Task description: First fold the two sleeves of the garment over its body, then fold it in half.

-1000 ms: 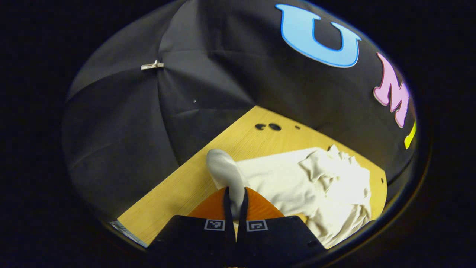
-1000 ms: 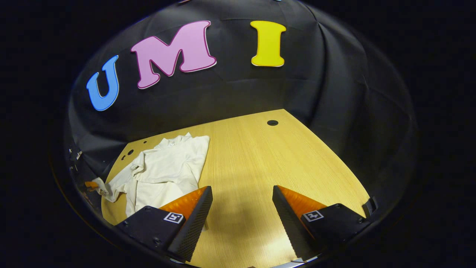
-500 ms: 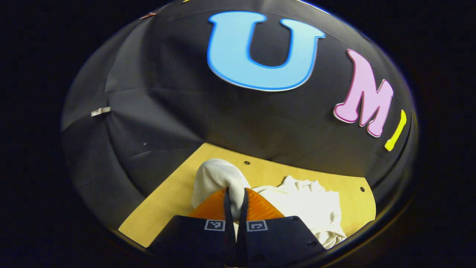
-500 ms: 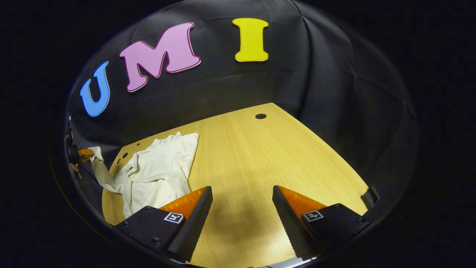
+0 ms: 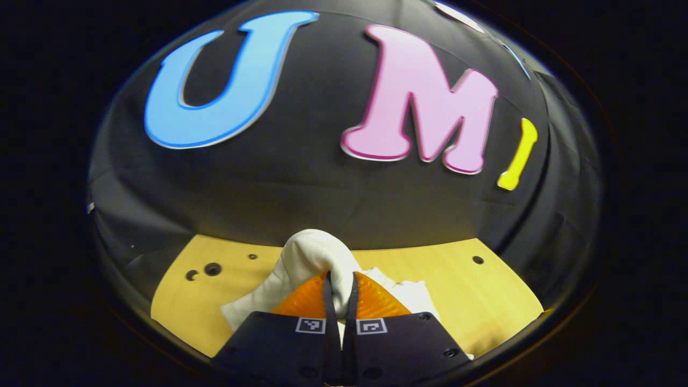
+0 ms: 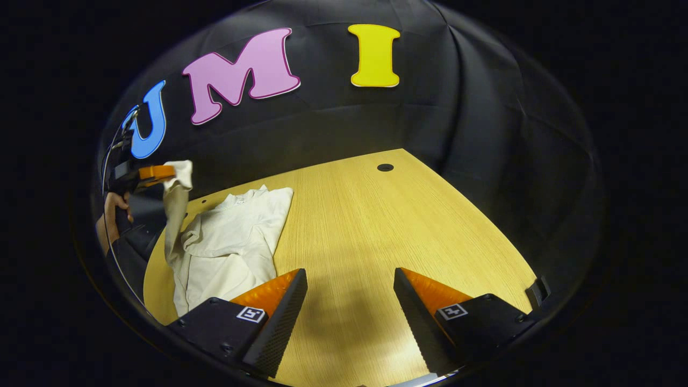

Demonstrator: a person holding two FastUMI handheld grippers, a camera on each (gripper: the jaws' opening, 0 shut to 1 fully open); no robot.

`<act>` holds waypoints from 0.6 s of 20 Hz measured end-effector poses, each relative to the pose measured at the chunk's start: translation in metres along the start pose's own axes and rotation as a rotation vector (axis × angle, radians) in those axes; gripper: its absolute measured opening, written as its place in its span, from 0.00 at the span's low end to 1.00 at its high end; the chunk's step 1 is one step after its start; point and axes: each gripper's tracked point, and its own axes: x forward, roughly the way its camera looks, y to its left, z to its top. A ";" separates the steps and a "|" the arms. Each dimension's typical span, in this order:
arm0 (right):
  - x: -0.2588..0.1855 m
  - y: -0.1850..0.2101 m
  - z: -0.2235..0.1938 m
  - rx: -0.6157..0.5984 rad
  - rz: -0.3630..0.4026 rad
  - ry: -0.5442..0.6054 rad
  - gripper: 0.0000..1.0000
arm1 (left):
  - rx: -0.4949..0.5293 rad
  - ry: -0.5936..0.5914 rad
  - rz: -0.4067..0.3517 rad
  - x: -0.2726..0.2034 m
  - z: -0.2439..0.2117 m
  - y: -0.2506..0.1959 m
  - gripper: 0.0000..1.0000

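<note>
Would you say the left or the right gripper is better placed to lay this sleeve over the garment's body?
Left: the left gripper is shut on the sleeve, lifted above the garment. The right gripper hangs open over bare table.

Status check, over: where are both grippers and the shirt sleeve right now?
Left gripper shut on sleeve, lifted off table. Right gripper open, holding nothing. Garment body flat on table, not yet folded. Nothing in the way.
</note>
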 end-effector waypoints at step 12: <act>0.024 0.012 -0.013 -0.025 0.042 0.058 0.99 | 0.054 0.128 -0.179 0.076 -0.079 -0.147 0.29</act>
